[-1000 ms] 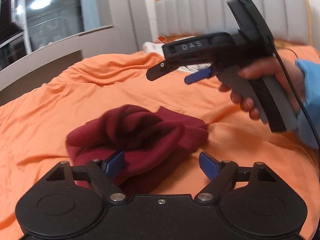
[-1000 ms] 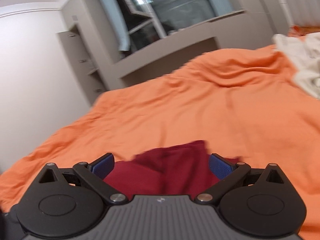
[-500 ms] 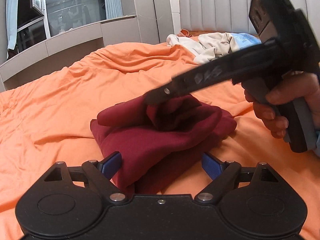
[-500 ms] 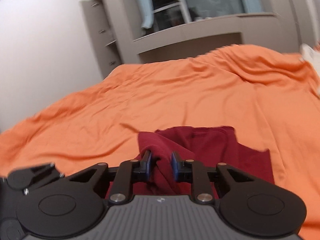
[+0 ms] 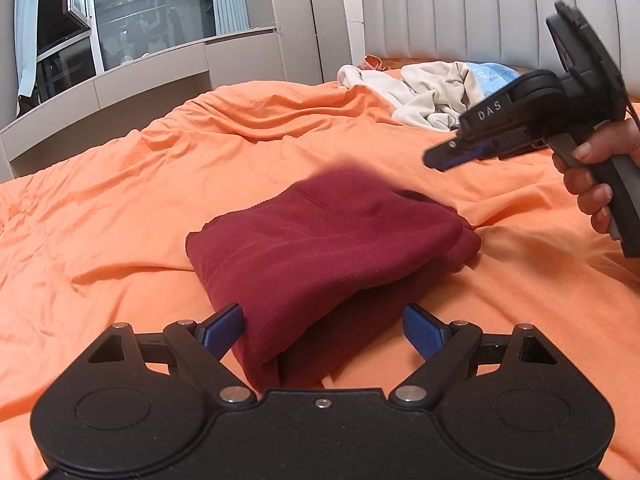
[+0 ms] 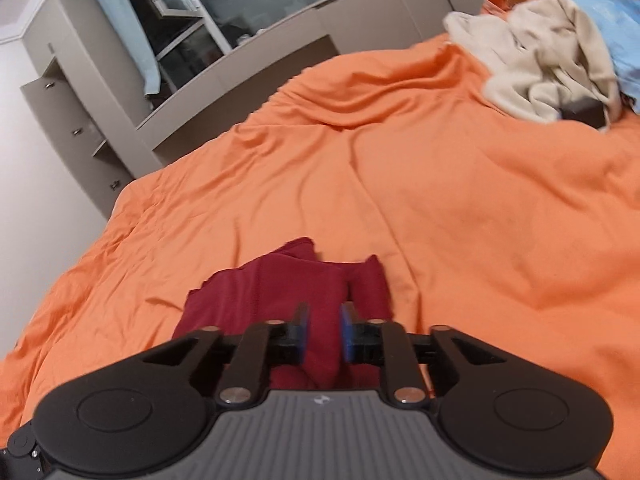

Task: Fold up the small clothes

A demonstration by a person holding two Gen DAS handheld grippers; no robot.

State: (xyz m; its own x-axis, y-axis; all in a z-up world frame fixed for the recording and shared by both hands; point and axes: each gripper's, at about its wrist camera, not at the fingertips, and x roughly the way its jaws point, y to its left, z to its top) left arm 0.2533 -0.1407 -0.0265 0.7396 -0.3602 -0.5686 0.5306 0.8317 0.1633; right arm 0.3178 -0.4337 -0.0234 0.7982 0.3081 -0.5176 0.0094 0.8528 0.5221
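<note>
Folded garment (image 5: 328,240) lies ahead of wide left gripper (image 5: 323,330); right gripper (image 5: 448,158) narrow, empty (pile (image 5: 424,92) awaits).

Orange bedspread (image 5: 120,208) wrinkled; grey padded headboard (image 5: 480,12) at bed's head end; window (image 6: 240,12) beside bed.

The folded shirt (image 5: 332,248) lies in the middle of the bed (image 5: 120,208). A pile of clothes (image 5: 424,92) sits behind it, near the headboard (image 5: 460,16).
</note>
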